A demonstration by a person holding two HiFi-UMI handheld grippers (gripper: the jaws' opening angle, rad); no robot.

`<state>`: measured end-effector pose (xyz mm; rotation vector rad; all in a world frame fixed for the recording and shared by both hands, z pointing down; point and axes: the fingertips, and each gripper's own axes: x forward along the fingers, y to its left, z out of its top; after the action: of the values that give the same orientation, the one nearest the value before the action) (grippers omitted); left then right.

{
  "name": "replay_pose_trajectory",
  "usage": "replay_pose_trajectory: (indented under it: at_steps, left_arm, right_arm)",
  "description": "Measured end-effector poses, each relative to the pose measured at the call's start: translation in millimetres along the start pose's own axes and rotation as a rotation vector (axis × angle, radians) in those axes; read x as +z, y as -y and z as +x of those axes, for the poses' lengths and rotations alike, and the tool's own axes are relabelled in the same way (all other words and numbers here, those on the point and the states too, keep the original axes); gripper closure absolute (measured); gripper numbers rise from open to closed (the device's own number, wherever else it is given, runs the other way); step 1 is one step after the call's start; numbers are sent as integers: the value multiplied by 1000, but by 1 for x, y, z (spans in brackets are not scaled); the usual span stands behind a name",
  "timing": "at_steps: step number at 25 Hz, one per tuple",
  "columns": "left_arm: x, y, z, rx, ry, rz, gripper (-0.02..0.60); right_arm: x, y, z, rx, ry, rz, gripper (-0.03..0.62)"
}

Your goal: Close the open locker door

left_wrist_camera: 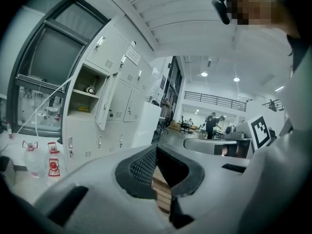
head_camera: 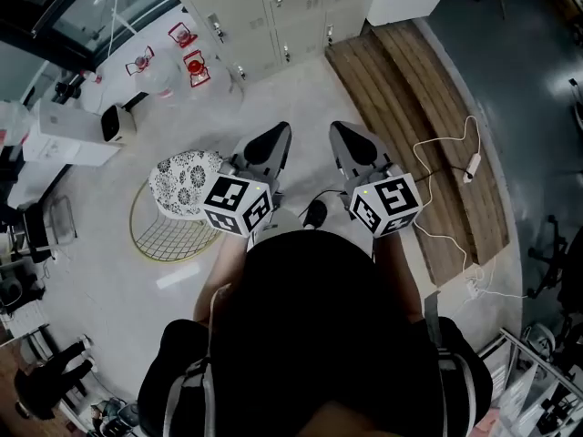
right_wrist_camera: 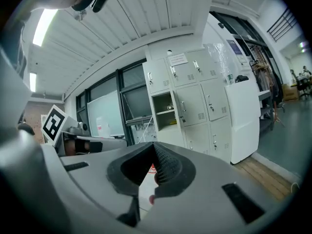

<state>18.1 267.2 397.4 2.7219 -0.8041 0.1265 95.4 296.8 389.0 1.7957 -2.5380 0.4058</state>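
A bank of cream lockers (head_camera: 273,16) stands ahead of me across the floor. One upper compartment (left_wrist_camera: 85,94) is open, with small items on its shelves, and its door (left_wrist_camera: 105,106) swings outward. The right gripper view shows the same open compartment (right_wrist_camera: 165,111) at mid-height. In the head view I cannot pick out which locker it is. My left gripper (head_camera: 281,133) and right gripper (head_camera: 339,131) are held side by side in front of my body, well short of the lockers. Both point toward them, nearly level. The jaws of each meet at the tip with nothing between them.
Red-labelled jugs (head_camera: 194,66) stand on the floor by the lockers. A yellow wire basket (head_camera: 168,235) and a patterned cloth (head_camera: 185,182) lie at my left. At the right are a wooden platform (head_camera: 419,107) and a white cable (head_camera: 471,167). A tall white cabinet (right_wrist_camera: 241,118) stands next to the lockers.
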Motion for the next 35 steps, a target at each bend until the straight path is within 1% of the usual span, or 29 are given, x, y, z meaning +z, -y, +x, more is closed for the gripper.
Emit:
replay_pose_trajectory:
  at_steps: [4, 7, 10, 12, 15, 18, 21, 24, 31, 35]
  left_arm:
    - [-3, 3, -3, 13, -9, 1, 563]
    - [-7, 3, -8, 17, -22, -15, 563]
    - [-5, -7, -13, 61, -20, -6, 563]
    - [-4, -14, -13, 73, -28, 11, 563]
    - [-4, -25, -8, 56, -43, 11, 563]
    - [2, -42, 1, 42, -33, 8, 563]
    - [12, -65, 13, 41, -18, 10, 563]
    - [24, -93, 27, 30, -5, 0, 563]
    - [65, -150, 55, -40, 77, -13, 563]
    - [71, -177, 67, -76, 50, 13, 564]
  right_arm:
    - [0, 1, -3, 28, 22, 51, 589]
    - [-6, -1, -1, 40, -3, 60, 589]
    - [-8, -3, 6, 61, -18, 104, 589]
    - [-8, -2, 15, 62, -23, 102, 589]
    - [-9, -2, 31, 61, -26, 90, 589]
    - [-6, -3, 50, 81, -35, 60, 589]
    - [6, 0, 71, 82, -29, 32, 589]
    - [21, 6, 96, 74, -21, 29, 589]
    - [48, 21, 163, 43, -13, 32, 589]
    - [55, 23, 197, 24, -7, 22, 589]
